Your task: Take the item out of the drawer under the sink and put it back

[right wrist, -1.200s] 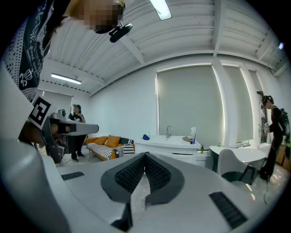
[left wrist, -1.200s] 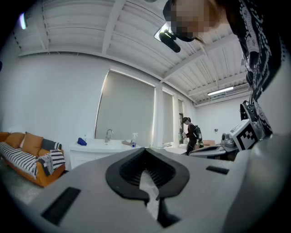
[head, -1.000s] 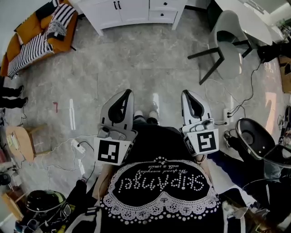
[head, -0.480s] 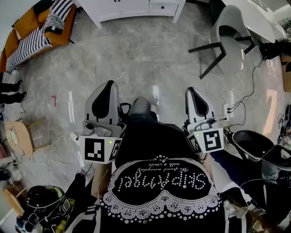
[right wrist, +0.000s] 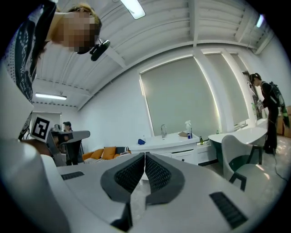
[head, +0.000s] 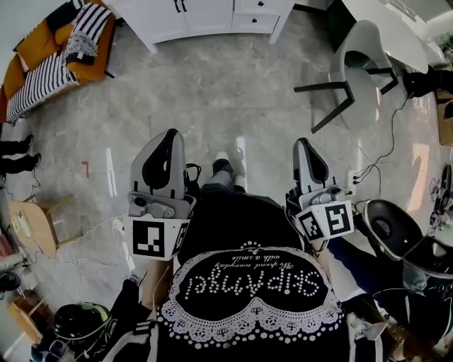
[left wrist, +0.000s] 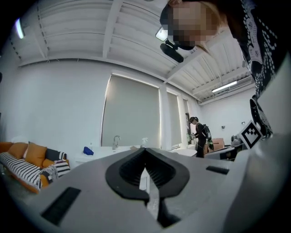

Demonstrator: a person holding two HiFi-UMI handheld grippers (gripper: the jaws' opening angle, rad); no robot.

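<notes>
Head view: left gripper (head: 170,138) and right gripper (head: 303,145), fingers together and empty, face the far sink cabinet (head: 212,18), likely pre-approach.

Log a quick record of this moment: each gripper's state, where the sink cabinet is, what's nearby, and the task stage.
left gripper: jaws together, nothing between them
right gripper: jaws together, empty
sink cabinet: white, ahead across the floor, drawers look closed
nearby: chair to the right, sofa to the left
task stage: person stands away from the cabinet; nothing held
</notes>
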